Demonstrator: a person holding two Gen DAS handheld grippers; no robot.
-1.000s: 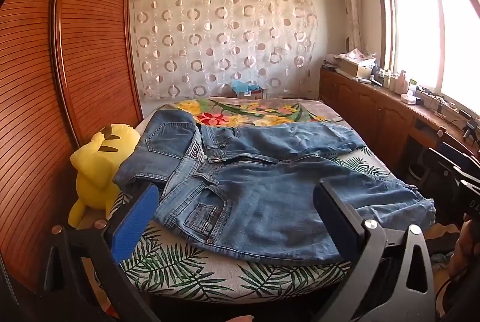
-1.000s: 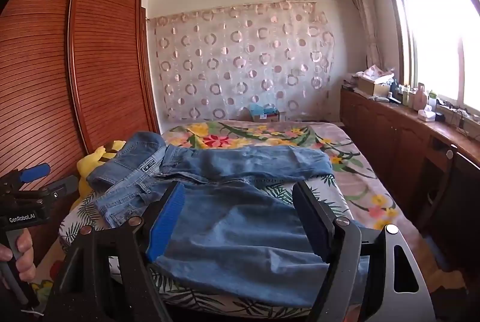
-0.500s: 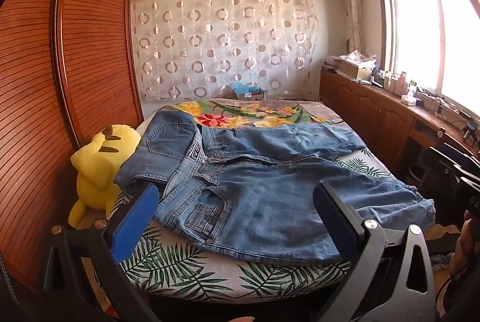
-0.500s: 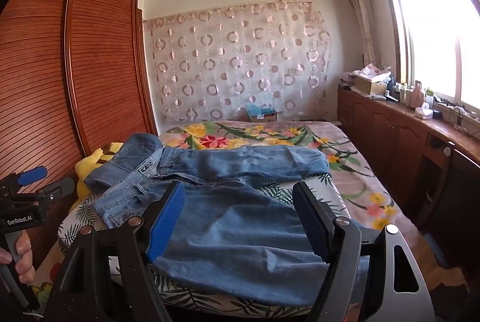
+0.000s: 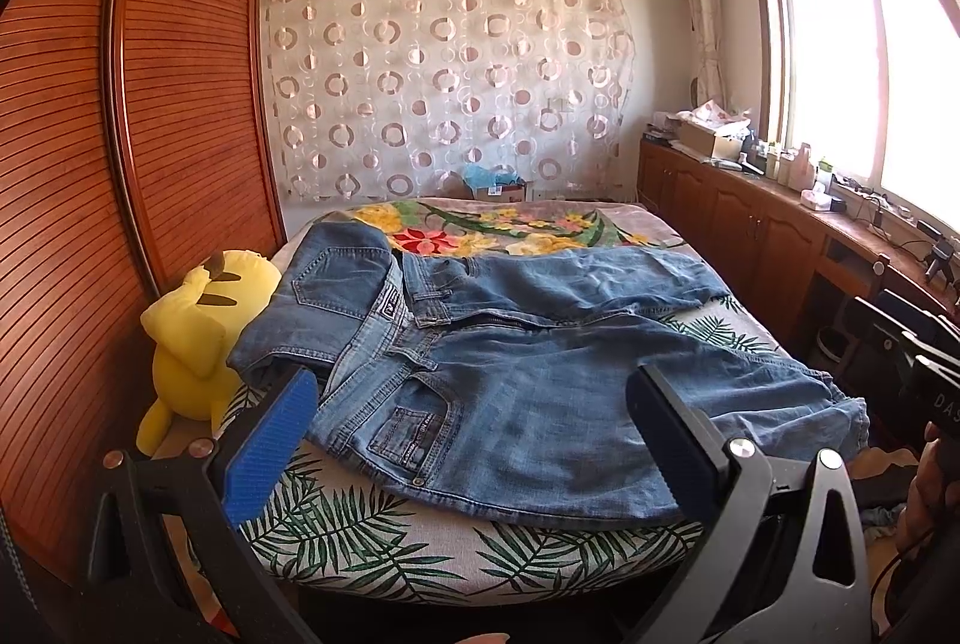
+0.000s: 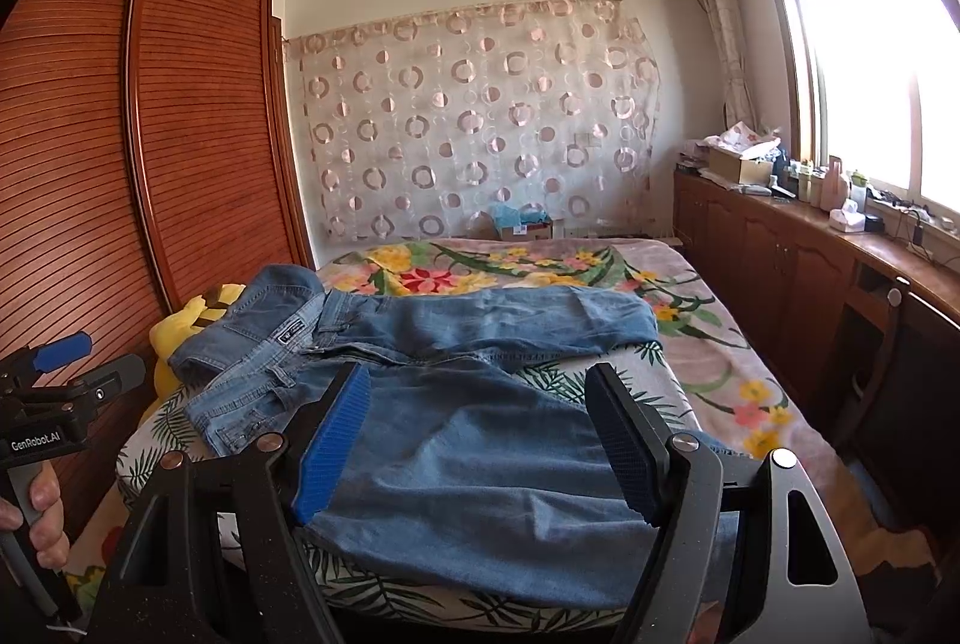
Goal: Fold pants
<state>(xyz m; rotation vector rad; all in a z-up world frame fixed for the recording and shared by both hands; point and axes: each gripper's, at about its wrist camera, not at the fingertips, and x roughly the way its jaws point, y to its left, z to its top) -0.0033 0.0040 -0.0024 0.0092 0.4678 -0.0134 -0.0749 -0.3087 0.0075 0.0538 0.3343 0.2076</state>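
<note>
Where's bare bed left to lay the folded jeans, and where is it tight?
Free: the floral blanket between the far leg of the jeans and the cabinets, and up toward the curtain. A narrow leaf-print strip runs along the near edge. Tight: the left side, where the waistband abuts the yellow plush by the wardrobe.

R hand-held gripper (image 6: 480, 440) w/ jaws wide apart, nothing between, above jeans (image 6: 456, 422) spread on bed (image 6: 708, 344). L hand-held gripper (image 6: 72, 374) at far left, held by hand (image 6: 36, 518). Yellow plush (image 6: 186, 320) under waistband.
</note>
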